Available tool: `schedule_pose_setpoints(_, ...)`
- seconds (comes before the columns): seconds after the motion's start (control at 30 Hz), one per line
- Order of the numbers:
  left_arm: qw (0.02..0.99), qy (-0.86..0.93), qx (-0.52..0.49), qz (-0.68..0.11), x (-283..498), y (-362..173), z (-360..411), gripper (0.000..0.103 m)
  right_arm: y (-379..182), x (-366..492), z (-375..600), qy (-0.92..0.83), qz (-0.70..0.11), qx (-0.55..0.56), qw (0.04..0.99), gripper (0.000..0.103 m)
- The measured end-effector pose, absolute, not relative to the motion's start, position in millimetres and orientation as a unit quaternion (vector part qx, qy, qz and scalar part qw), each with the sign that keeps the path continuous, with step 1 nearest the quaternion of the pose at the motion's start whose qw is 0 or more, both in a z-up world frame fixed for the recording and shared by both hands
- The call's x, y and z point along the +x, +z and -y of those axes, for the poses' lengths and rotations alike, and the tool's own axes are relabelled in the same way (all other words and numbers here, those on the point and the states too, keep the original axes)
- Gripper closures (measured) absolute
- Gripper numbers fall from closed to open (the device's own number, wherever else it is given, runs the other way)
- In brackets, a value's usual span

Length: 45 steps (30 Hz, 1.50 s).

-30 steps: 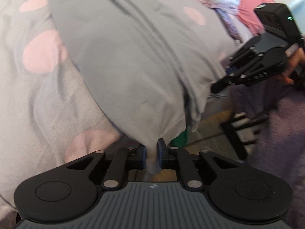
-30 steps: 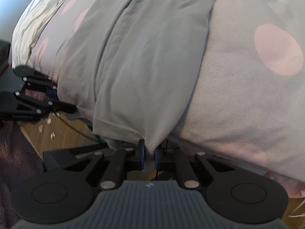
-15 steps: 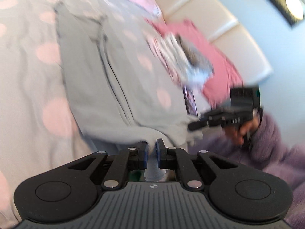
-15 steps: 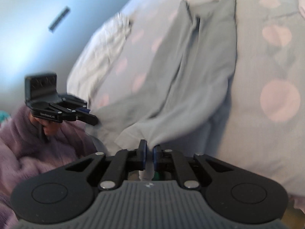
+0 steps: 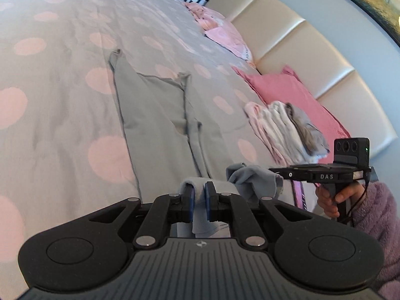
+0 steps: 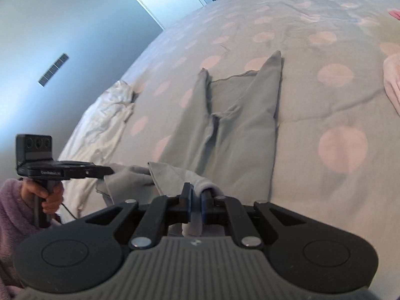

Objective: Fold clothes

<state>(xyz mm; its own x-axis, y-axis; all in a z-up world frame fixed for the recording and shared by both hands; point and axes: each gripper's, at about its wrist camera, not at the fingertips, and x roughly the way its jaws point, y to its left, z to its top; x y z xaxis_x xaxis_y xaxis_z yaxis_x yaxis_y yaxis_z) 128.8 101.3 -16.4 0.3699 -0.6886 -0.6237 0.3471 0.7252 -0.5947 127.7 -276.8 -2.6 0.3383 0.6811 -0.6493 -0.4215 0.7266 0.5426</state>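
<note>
I am holding both hand-held grippers over the near edge of the bed, which is wearing a grey duvet cover with pink dots. The grey garment is lying lengthwise on the bed, sleeves folded inward, its far end pointing away from me. The left hand-held gripper is clamped on one near corner of the garment, cloth bunching between the blue pads. The right hand-held gripper is clamped on the other near corner, fabric hanging down between its fingers. In the left wrist view the right hand, in a purple fleece sleeve, is gripping its handle. A stack of folded clothes is sitting near a pink pillow by the cream headboard.
</note>
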Motion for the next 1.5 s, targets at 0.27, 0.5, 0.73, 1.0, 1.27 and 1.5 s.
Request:
schedule_pose_setpoints(0.27, 0.807, -0.265, -0.217, -0.481, 164, -53, -98, 0.097, -41, 169, 265, 0.276, -0.497, 0.156, 0.807, 0.095)
schedule_pose_setpoints(0.5, 0.807, -0.237, -0.212, -0.497, 165, -60, -94, 0.090, -49, 167, 257, 0.242, -0.502, 0.143, 0.818, 0.092)
schedule_pose_setpoints(0.73, 0.855, -0.218, -0.161, -0.443, 120, -22, -92, 0.046, -18, 114, 256, 0.197, -0.425, 0.086, 0.879, 0.050)
schedule_pose_setpoints(1.0, 0.882, -0.260, 0.041, -0.392, 39, 8, -34, 0.053, -3, 50, 229, 0.245, -0.359, -0.069, 0.898, 0.058)
schedule_pose_setpoints(1.27, 0.849, -0.287, 0.277, -0.345, -14, -24, 38, 0.053, -13, 14, 202, 0.289, -0.336, -0.192, 0.876, 0.058)
schedule_pose_setpoints(1.5, 0.831, -0.289, 0.334, -0.339, -9, -47, 55, 0.053, -34, -2, 187, 0.306, -0.317, -0.297, 0.847, 0.055)
